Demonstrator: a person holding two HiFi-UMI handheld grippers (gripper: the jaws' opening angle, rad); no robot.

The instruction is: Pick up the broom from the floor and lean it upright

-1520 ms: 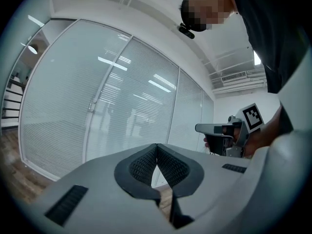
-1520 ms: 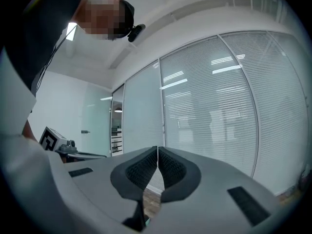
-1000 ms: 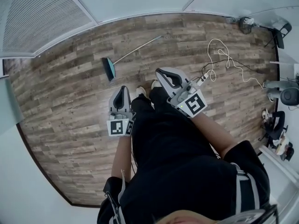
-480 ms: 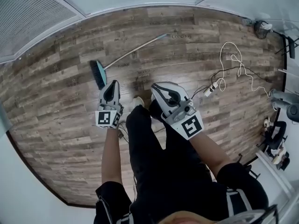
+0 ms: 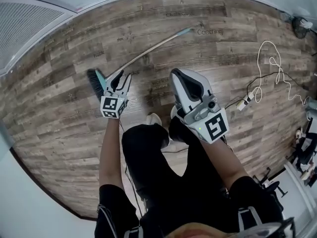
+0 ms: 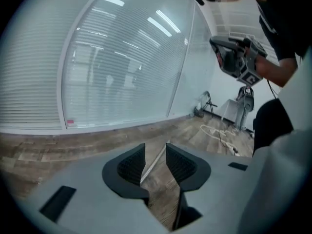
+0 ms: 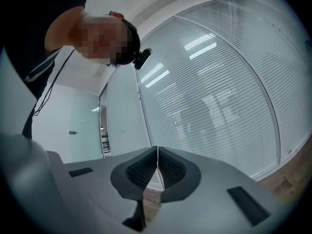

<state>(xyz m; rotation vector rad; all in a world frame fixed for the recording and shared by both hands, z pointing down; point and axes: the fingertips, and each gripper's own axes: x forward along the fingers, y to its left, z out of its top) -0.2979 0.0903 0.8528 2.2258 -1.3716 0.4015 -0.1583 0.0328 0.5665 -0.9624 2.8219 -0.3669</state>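
Observation:
The broom lies flat on the wood floor: its teal and dark head [image 5: 94, 80] is at the left, and the thin pale handle [image 5: 153, 47] runs up to the right. My left gripper [image 5: 119, 77] hangs over the handle just beside the head. Its jaws are opening. In the left gripper view the handle [image 6: 157, 158] shows as a thin line in the gap of my left gripper [image 6: 155, 156], and the pads do not press on it. My right gripper [image 5: 181, 77] is higher, right of the handle's middle, shut with nothing in it. The right gripper view shows my right gripper [image 7: 157, 161] with its jaws together.
A white cable [image 5: 270, 63] and a power strip [image 5: 242, 103] lie on the floor at the right. The person's legs and a pale shoe [image 5: 154, 118] stand just behind the grippers. A wall of windows with blinds [image 6: 122, 67] runs beyond the broom. Stands and gear sit at the right edge.
Both grippers have dropped toward the floor. The left one has gone out to the broom near its head and its jaws have parted. The right gripper stays shut.

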